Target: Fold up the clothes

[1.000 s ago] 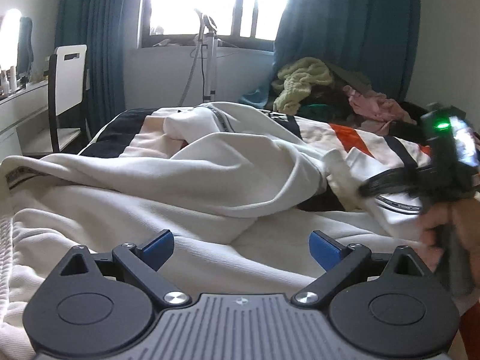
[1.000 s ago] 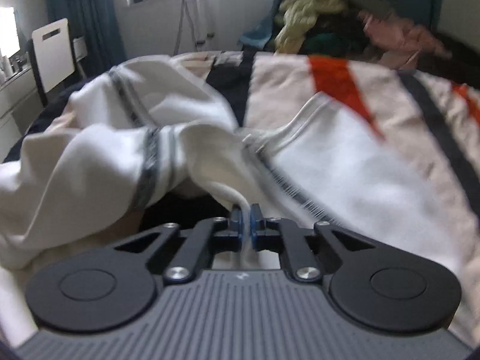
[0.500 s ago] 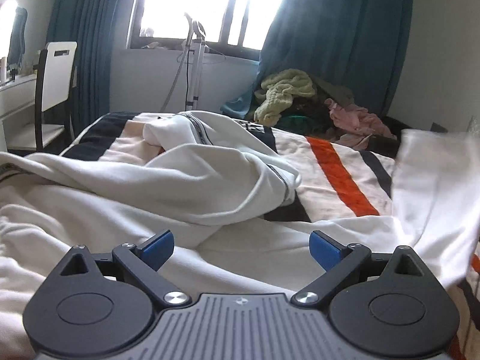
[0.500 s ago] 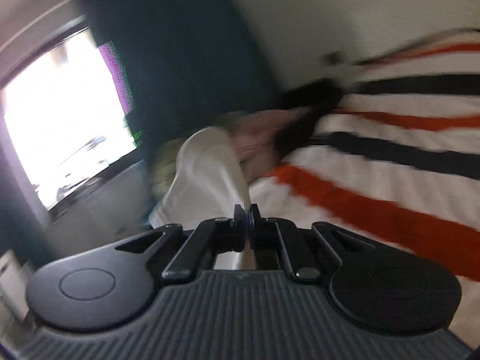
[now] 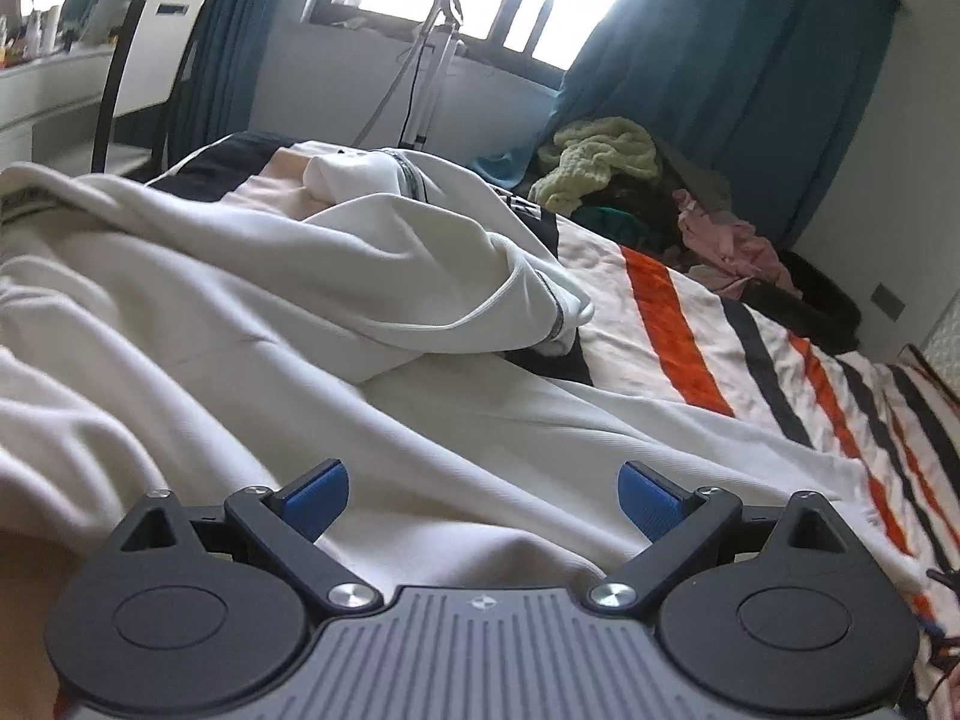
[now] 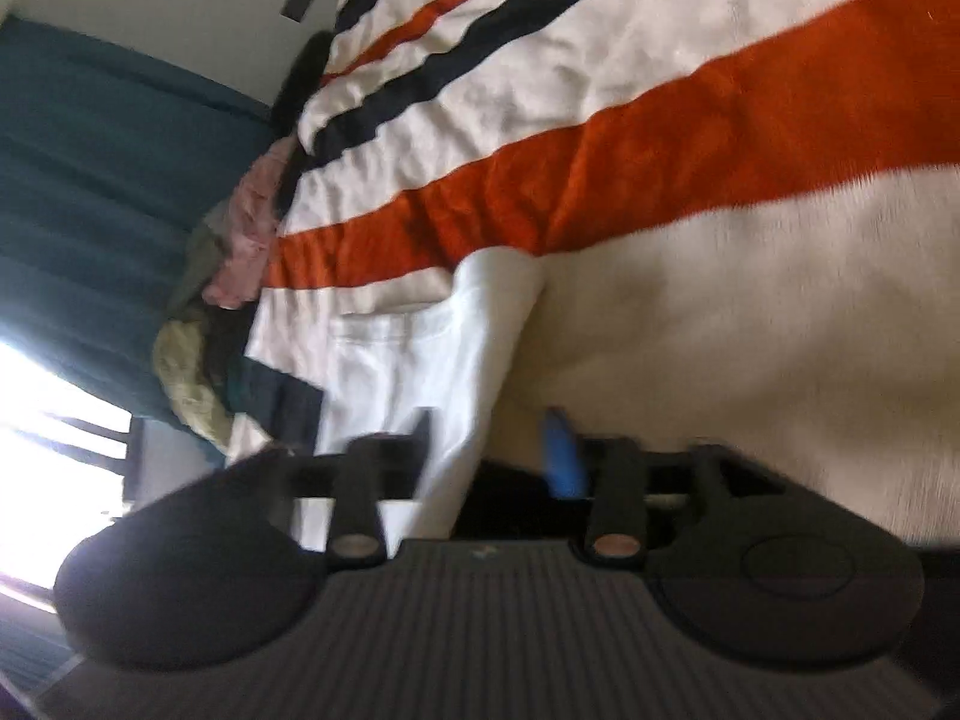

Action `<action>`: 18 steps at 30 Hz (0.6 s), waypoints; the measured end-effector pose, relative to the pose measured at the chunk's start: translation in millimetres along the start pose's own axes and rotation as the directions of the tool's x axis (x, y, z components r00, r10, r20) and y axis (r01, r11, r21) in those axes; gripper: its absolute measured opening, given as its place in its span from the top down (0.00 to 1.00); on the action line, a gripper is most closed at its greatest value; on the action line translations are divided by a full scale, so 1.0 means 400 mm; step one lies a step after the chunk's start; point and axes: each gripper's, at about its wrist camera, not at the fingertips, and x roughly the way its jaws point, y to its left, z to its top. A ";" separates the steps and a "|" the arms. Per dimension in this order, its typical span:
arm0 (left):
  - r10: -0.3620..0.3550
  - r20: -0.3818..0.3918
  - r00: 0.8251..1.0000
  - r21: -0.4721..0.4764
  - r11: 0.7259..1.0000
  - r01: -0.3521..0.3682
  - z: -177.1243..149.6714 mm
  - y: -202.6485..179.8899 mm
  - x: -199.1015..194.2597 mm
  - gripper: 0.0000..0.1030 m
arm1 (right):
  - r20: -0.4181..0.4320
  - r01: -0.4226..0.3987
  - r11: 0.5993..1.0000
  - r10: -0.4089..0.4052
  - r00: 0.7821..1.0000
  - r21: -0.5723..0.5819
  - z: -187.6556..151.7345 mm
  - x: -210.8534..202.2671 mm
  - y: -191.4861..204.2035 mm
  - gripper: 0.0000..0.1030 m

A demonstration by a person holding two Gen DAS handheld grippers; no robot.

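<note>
Your left gripper (image 5: 483, 495) hovers with its jaws spread wide over the white garment (image 5: 288, 312), nothing between the blue pads (image 5: 315, 495). Your right gripper (image 6: 489, 450) is rolled onto its side and its jaws are opening; a white strip of the garment (image 6: 474, 324) runs between the fingers, and the pads no longer look pressed on it, though motion blur makes that hard to confirm. The garment lies spread on the striped blanket (image 5: 660, 324) of the bed, bunched in heavy folds toward the window end, with one limb drawn out flat toward the right side. Judged risks: if the strip drops while the right hand is moving, it may land twisted or short of a straight line, and the fold edge will wander. The bunched mass to the left is not flattened, so any fold made over it will trap creases. The left gripper holds nothing, so a pull from the right could drag the whole piece across the blanket. The extended limb's long axis runs roughly across the bed, from the bunched body toward the right edge; its free end points right, toward the right gripper.
</note>
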 end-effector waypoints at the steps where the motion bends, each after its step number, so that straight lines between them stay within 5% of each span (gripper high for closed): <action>1: -0.003 -0.003 1.000 -0.012 1.000 0.003 -0.001 0.004 -0.009 0.05 | -0.004 -0.024 1.000 0.024 1.000 0.002 -0.007 -0.005 0.005 0.41; 11: 0.010 -0.146 0.989 -0.276 0.960 -0.051 -0.011 0.129 -0.070 0.05 | -0.028 -0.082 0.996 0.083 0.996 0.024 -0.023 -0.048 0.021 0.41; 14: 0.004 -0.173 0.985 -0.418 0.905 -0.077 -0.006 0.203 -0.097 0.04 | -0.035 -0.067 0.998 0.067 0.997 0.018 -0.021 -0.036 0.022 0.41; 18: 0.009 -0.218 0.976 -0.595 0.792 -0.140 -0.005 0.318 -0.111 0.04 | -0.039 -0.045 0.999 0.046 0.998 0.022 -0.023 -0.021 0.017 0.41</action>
